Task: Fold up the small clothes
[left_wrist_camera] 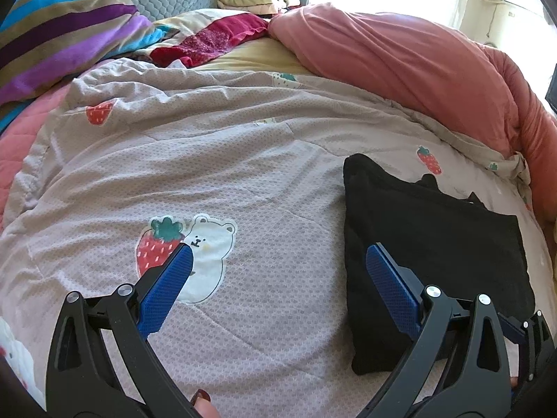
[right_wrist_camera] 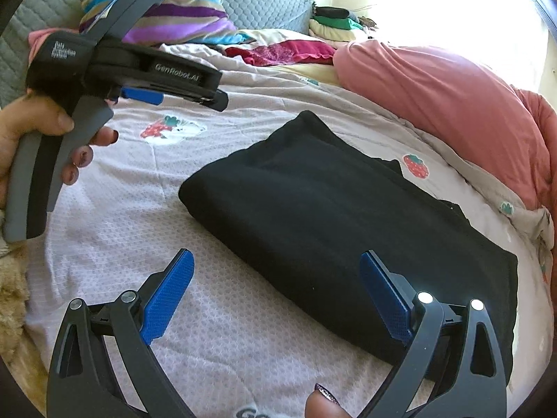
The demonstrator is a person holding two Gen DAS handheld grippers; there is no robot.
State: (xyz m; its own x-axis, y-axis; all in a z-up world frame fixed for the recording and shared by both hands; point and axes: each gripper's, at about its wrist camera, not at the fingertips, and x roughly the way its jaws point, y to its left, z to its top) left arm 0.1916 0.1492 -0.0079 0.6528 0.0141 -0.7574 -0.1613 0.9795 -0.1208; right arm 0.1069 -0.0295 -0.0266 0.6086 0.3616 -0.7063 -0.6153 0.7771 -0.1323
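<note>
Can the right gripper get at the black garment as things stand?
Probably yes. The right gripper is open just above the folded black garment, with nothing between them; the left gripper is off to the side.

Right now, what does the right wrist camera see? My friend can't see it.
A folded black garment lies on a pale strawberry-print quilt, with the open right tool hovering just in front of it. The left tool is held up at the left, above the quilt.
</note>
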